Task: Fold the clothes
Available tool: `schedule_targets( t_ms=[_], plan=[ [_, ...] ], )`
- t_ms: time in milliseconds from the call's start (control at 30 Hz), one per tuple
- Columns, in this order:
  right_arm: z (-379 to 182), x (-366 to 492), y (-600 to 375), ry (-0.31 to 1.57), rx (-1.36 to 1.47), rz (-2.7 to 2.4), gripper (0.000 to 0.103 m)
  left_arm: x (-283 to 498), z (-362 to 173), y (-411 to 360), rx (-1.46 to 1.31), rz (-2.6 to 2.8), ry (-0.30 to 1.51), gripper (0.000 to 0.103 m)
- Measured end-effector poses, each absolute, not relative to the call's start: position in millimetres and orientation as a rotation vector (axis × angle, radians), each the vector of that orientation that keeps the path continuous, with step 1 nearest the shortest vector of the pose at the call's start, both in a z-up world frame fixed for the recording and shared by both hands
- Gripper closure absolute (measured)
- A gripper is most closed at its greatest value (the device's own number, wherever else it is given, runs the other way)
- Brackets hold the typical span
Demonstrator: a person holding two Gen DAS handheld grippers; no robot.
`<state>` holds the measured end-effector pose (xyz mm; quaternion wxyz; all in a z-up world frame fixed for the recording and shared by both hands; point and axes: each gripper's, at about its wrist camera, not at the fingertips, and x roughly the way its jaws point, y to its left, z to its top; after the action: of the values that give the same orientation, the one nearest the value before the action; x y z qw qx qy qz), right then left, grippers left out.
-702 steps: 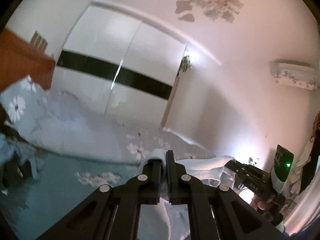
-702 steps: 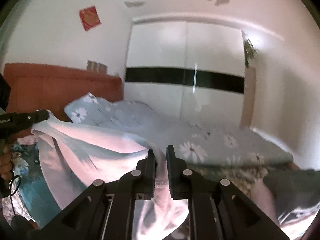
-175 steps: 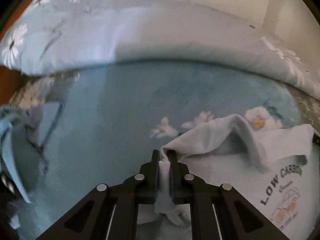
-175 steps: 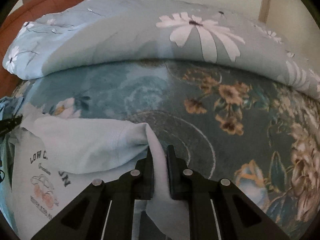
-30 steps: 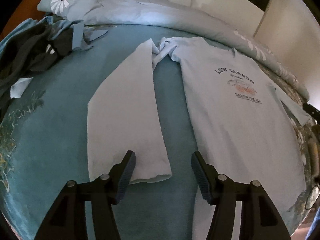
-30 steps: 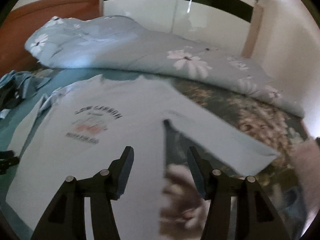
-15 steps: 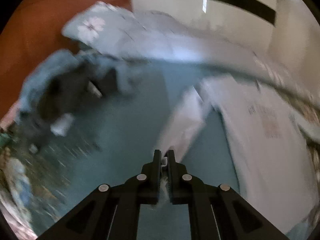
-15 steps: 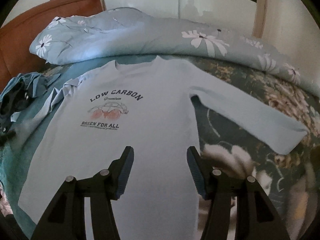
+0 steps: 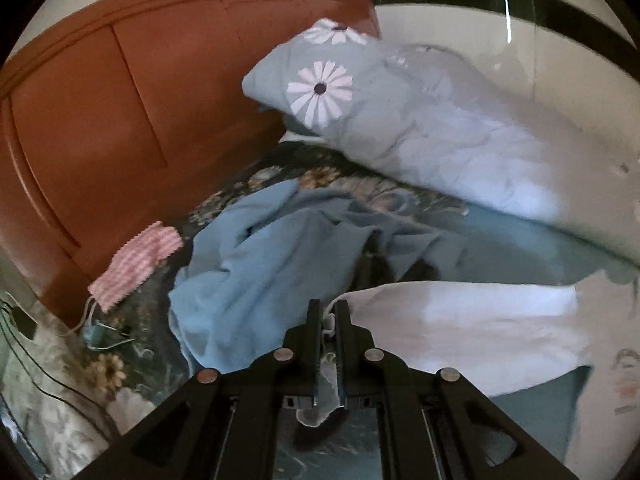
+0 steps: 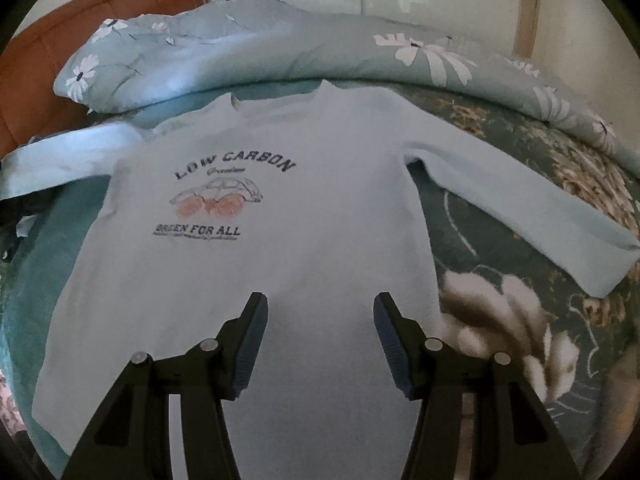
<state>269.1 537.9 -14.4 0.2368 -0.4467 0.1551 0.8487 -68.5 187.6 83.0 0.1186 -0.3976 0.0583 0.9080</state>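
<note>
The pale blue long-sleeved shirt point(image 10: 288, 248) lies face up on the bed point(image 10: 500, 216), its "LOW CARBON" print showing, body spread flat and collar toward the rolled floral duvet point(image 10: 280, 36). The right sleeve point(image 10: 520, 220) runs out flat to the side, clear of the body. The left sleeve point(image 9: 460, 320) is the busy one: the left tool point(image 9: 329, 316) is pressed together on its cuff, a little tongue of pale fabric poking out between the fingers, and the sleeve stretches away from the tool toward the shirt's shoulder at the right of the left wrist view. The right tool point(image 10: 318, 332) hangs spread wide over the lower body of the shirt, holding nothing.

The step in hand looks like the left sleeve fold: cuff pinched, sleeve lifted off the bed. To finish it, the cuff would need carrying across onto the shirt's body and laying flat without dragging the shoulder out of line, then letting go.

Off to the left sits a crumpled blue garment point(image 9: 272, 264) beside the wooden headboard point(image 9: 120, 120), with a pink striped cloth point(image 9: 136, 264) near it; the sleeve should stay clear of that heap.
</note>
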Motion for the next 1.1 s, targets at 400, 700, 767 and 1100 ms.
schedule_targets(
  t_ms=[400,700,767,1100],
  plan=[
    [-7.6,281.9,552.4,0.510,-1.144,2.349,0.046,-31.4,138.5,275.7,-1.106,2.348,-0.014,0.097],
    [-7.7,296.9,567.5,0.598,-1.086,2.350,0.046,9.9,159.0,430.4,-1.048,2.077,0.001,0.097],
    [-6.9,300.2,569.0,0.597,-1.073,2.352,0.046,25.2,147.8,465.9,-1.024,2.043,0.068,0.097],
    [-18.7,329.7,585.8,0.622,-1.058,2.266,0.046,62.0,60.8,562.1,-1.103,1.923,0.148,0.095]
  ],
)
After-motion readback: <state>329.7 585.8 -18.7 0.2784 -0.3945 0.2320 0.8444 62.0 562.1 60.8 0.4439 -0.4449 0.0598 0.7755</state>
